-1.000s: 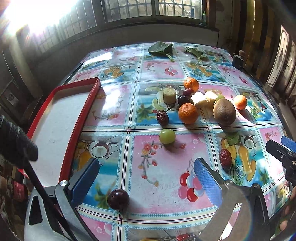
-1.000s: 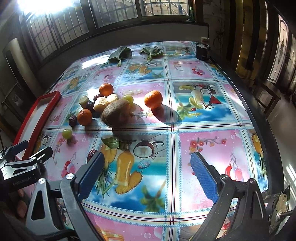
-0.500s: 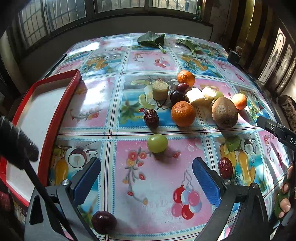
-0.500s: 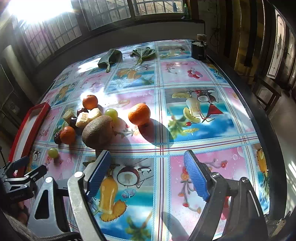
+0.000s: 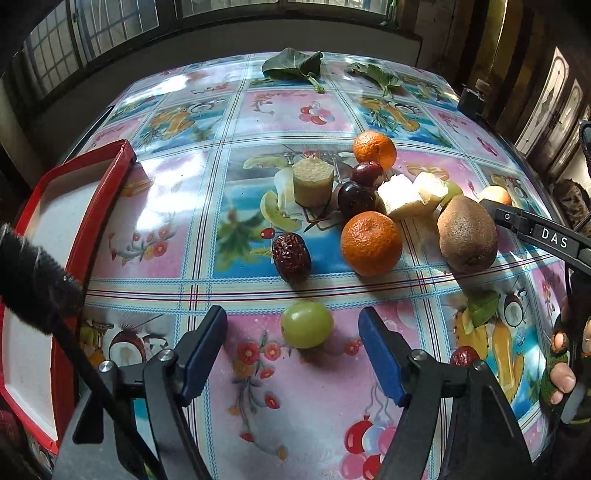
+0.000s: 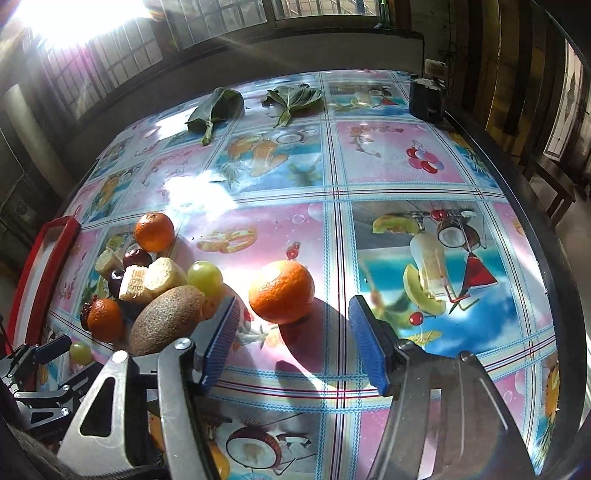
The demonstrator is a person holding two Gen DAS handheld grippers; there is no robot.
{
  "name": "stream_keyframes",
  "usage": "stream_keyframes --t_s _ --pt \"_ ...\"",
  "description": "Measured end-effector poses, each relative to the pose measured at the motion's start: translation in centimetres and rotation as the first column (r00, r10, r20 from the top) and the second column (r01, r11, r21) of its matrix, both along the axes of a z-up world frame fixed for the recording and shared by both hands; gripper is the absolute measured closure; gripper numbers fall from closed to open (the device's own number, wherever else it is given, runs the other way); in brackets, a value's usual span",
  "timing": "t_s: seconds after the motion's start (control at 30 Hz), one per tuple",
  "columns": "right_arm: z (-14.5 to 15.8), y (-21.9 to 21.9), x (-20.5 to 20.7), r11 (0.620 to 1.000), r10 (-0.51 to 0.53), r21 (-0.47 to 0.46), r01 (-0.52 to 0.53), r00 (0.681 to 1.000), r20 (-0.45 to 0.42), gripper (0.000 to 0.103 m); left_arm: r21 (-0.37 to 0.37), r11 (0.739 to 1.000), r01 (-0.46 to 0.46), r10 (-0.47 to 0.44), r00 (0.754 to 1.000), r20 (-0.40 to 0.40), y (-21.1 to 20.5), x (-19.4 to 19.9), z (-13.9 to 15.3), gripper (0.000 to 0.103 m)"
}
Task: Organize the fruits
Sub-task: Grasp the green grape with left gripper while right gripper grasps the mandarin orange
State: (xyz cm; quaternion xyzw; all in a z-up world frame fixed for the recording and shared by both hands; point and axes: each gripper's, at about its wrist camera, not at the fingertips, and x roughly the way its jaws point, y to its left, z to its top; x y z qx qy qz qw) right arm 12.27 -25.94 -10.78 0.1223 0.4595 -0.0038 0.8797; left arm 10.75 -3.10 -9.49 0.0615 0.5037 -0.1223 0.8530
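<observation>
It looked like a lived-in home, likely a dining room. The tabletop [image 6: 406,155] wore a glossy oilcloth printed with fruit and drinks. Barred windows [image 6: 221,14] ran along the far wall above a plain sill. Dark wooden panelling [image 6: 517,74] and a wooden chair [image 6: 554,184] stood along the right side.

Gripper hardware and hand, both wrist views.
Left gripper [image 5: 293,354]: black arms, blue ribbed pads, silver pivot screws, black cable with fuzzy sleeve. Right gripper [image 6: 291,341]: grey metal arms, blue ribbed pads, silver screws; white "DAS" lettering on its black finger. Right hand [image 5: 563,369]: green-and-orange fingerless knit glove, bare fingertips.
</observation>
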Motion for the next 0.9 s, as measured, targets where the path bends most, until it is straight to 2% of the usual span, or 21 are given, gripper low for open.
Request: stream_keyframes --t_s 0.03,0.07,0.1,0.13,0.33,0.5,0.9 --pt "0.0 0.1 0.1 1.0 0.001 -0.014 -0.001 1.0 0.013 0.045 0.0 1.0 0.005 -0.005 1.0 0.004 -0.1 0.0 0.1 0.042" --pt "0.0 0.3 0.3 1.0 0.007 -0.027 -0.007 1.0 0.013 0.052 -0.002 1.0 0.011 -0.011 1.0 0.009 -0.1 0.1 0.2 0.056" --pt "0.0 0.3 0.5 1.0 0.014 -0.026 -0.013 1.0 0.018 0.06 -0.004 1.0 0.012 -0.012 1.0 0.011 -0.1 0.1 0.4 0.066" --pt "0.1 0.3 0.6 1.0 0.017 -0.018 -0.016 1.0 0.021 0.065 -0.005 1.0 0.014 -0.014 1.0 0.009 -0.1 0.1 0.5 0.079" --pt "0.9 0.0 -1.4 1.0 0.005 0.002 -0.005 0.999 0.048 0.065 -0.028 0.999 0.016 -0.016 1.0 0.004 0.5 -0.7 0.8 0.079" --pt "2.5 0.3 -4.3 0.999 0.014 0.045 -0.017 0.997 0.079 0.065 -0.039 0.999 0.008 -0.007 0.999 0.038 1.4 -2.3 2.3 0.079" --pt "5.1 5.6 -8.2 0.993 0.092 0.061 -0.099 0.989 0.114 0.065 -0.06 0.997 -0.041 0.046 0.995 0.085 5.6 -5.1 4.8 0.079"
